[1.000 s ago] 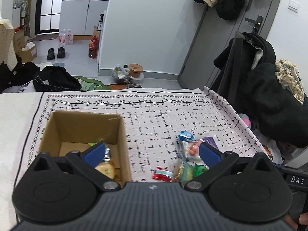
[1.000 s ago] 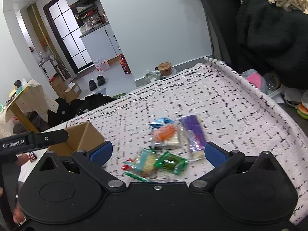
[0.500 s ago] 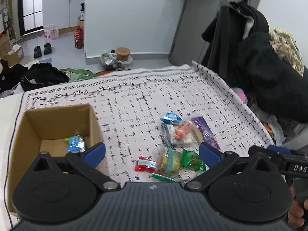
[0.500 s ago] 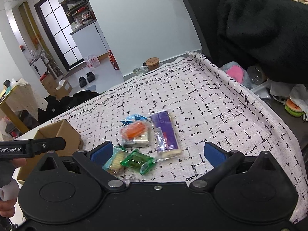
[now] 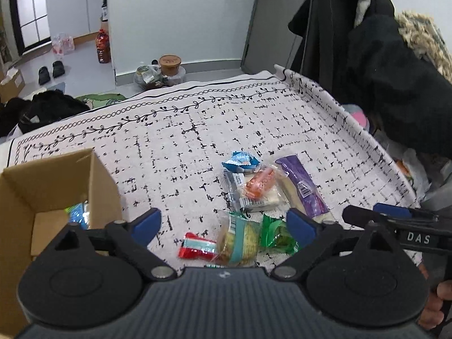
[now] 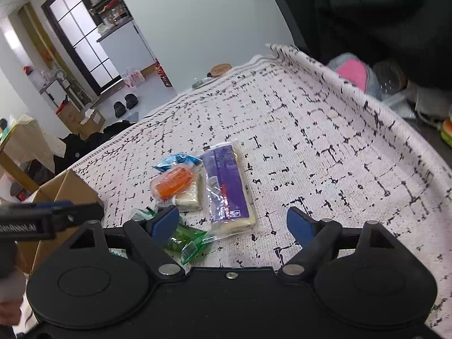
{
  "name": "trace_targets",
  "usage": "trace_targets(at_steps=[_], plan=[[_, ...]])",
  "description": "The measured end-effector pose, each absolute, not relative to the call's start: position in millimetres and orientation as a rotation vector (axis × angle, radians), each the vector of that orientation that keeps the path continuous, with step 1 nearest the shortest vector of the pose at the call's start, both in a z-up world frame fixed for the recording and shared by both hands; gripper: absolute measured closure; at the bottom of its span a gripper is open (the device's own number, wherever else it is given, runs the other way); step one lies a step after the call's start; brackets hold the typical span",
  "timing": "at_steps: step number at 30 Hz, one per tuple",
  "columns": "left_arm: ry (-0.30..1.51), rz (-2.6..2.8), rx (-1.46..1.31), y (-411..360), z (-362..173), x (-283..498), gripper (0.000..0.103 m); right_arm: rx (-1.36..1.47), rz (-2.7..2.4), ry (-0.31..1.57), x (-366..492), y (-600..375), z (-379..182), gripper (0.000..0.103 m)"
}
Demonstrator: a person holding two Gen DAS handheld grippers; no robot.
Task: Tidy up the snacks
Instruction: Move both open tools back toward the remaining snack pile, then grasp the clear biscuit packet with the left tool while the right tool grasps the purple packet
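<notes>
Item: loose snacks, clustered mid-table on the white cloth with black dashes.
- Purple-wrapped long bar, at 3 o'clock of the cluster, lying flat.
- Clear pack with orange filling, touching the bar's 9 o'clock side; blue foil packet just beyond at 12 o'clock.
- Green crinkled wrapper, teal-labelled round biscuit pack, red-and-teal sachet, at 6 o'clock.

Destination: brown cardboard box, open, at 9 o'clock, some snacks already inside.

Left tool: blue pads spread but closing, nothing pinched, biscuit pack between them.
Right tool: spread, closing, nothing pinched, near end of the purple bar between.

Handling note: judged a double pick. Straddle one packet per tool, pads low to the cloth, squeeze gently as wrappers crush and slip. Avoid catching the neighbouring green wrapper.
</notes>
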State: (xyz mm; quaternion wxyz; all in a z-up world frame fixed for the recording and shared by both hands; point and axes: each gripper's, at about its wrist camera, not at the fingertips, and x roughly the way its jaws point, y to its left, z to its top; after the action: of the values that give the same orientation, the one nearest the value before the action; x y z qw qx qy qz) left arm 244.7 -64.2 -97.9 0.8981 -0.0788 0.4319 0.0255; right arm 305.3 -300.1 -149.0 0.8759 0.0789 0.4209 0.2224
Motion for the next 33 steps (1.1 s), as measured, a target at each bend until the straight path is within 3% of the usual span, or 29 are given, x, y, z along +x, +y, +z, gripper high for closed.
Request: trace_targets(at_steps=[4,6,11,26,29,31,33], plan=[[0.938,0.058,-0.175,-65.5,-111.9,256.3,0.025,0.172,0.463,0.886,312.4,-299.4,-154.5,0.022],[0.958,0.058,-0.182,-66.8,-118.6,262.1,0.037,0.178,0.468,0.895,316.1,-298.3,-158.3,0.023],[1.001,0.059,-0.19,-72.6,-135.5,275.4,0.047,0.173,0.474,0.917,325.7,-293.6,-167.4,0.028],[1.125,0.043,-0.167,-88.0,-179.4,291.7,0.053,0.12,0.504,0.943,338.7,-274.1,-185.5,0.035],[1.117,0.056,-0.152,-90.8,-180.3,289.4,0.056,0.105,0.501,0.937,339.5,-271.8,-186.5,0.043],[1.11,0.055,-0.156,-91.0,-178.0,287.9,0.057,0.089,0.499,0.936,339.3,-270.8,-187.4,0.06],[1.096,0.058,-0.16,-90.4,-174.0,284.6,0.058,0.082,0.501,0.939,337.9,-271.9,-187.8,0.064]])
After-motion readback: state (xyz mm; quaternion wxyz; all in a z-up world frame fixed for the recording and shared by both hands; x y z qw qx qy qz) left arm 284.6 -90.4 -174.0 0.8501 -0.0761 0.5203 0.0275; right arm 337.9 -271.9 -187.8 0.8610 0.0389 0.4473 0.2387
